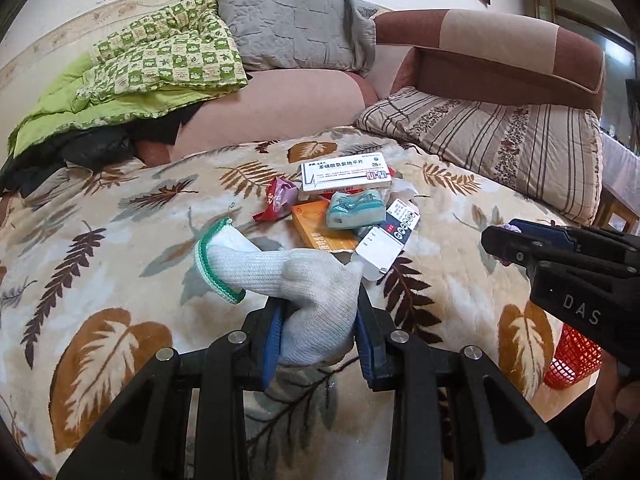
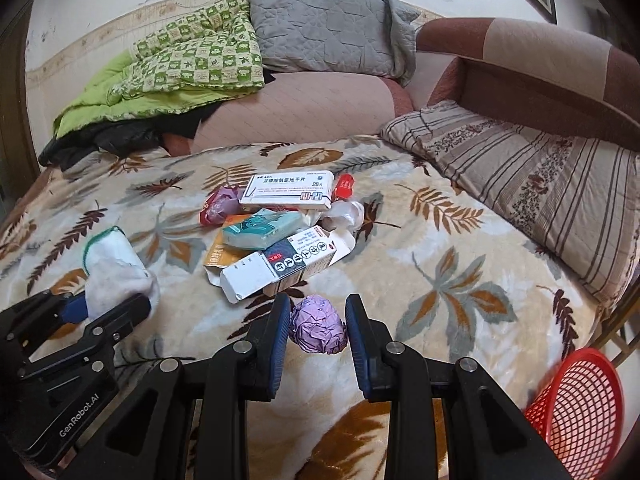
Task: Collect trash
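Over on the left, the left gripper [image 1: 316, 328] is clamped on a white knit glove [image 1: 276, 276], cuff sticking up above the leaf-print blanket [image 1: 100, 248]. Middle of the bed, the pile waits untouched: a white medicine box [image 2: 290, 192], a teal tissue pack [image 2: 262, 232], an orange packet [image 2: 222, 254], a dark-labelled carton [image 2: 280, 268] and red wrappers [image 2: 214, 208]. To the right, the right gripper [image 2: 318, 328] has its fingers around a crumpled purple ball [image 2: 318, 330]; whether they press it is hard to judge. Far right, the red basket [image 2: 576, 408] is cut off by the frame, its contents unseen. So it looks like two items in hand, most still to go.
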A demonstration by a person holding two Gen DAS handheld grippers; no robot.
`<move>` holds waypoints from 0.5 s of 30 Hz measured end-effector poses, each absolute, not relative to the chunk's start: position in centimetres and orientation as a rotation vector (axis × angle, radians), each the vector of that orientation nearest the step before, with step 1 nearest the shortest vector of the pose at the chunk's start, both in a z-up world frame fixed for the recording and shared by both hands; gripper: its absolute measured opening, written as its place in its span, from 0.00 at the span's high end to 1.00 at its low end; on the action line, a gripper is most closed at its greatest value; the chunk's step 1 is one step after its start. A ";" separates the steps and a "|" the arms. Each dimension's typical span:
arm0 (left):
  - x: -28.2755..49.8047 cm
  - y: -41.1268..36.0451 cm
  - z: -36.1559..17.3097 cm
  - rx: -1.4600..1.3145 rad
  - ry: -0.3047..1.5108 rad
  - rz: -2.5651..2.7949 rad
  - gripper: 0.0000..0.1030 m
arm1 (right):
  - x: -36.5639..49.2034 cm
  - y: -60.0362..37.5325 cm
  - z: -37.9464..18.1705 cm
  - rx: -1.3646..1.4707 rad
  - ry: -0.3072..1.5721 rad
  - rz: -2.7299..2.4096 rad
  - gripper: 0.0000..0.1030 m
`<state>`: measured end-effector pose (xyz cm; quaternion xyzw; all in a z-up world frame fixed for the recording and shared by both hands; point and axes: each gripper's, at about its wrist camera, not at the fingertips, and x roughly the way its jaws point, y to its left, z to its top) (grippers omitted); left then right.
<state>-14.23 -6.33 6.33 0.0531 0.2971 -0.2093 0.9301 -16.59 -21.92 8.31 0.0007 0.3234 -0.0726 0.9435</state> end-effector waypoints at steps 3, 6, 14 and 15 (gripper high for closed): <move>-14.2 -6.3 6.4 0.106 0.606 -0.432 0.70 | -16.6 -21.6 8.3 -0.026 0.653 -0.155 0.70; -14.3 -6.3 6.4 0.102 0.606 -0.433 0.70 | -16.7 -21.6 8.4 -0.043 0.646 -0.163 0.70; -14.3 -6.6 6.6 0.095 0.612 -0.439 0.70 | -16.9 -22.2 8.5 -0.034 0.644 -0.183 0.70; -14.3 -6.5 6.6 0.095 0.612 -0.440 0.70 | -16.9 -22.2 8.5 -0.032 0.646 -0.183 0.70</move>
